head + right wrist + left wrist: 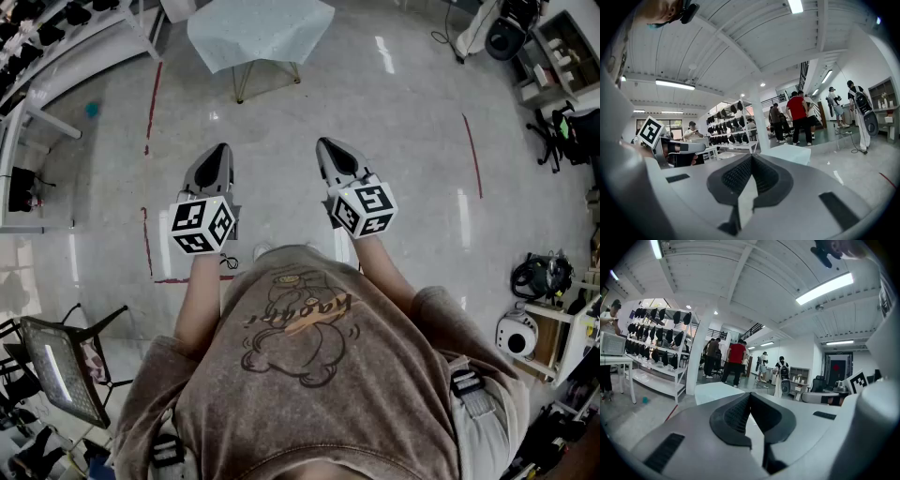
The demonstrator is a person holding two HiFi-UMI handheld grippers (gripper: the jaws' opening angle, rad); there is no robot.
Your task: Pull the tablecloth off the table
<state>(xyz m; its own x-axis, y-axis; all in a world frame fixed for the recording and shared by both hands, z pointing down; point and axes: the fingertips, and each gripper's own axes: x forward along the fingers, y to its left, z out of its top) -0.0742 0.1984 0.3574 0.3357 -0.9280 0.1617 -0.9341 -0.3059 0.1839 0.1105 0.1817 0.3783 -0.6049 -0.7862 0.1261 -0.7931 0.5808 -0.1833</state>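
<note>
Left gripper point(221, 150) and right gripper point(330, 145) were pinched together, empty, so reaching the top-centre tablecloth point(258, 33) unopened risked merely shoving it.

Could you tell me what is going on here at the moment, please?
A person stands in an open workshop floor, holding a two-jaw gripper in each hand out in front of them. The left gripper and the right gripper are both shut with nothing between the jaws. The pale tablecloth lies draped over a small table some way ahead, and neither gripper touches it. The pull has not yet begun.
</note>
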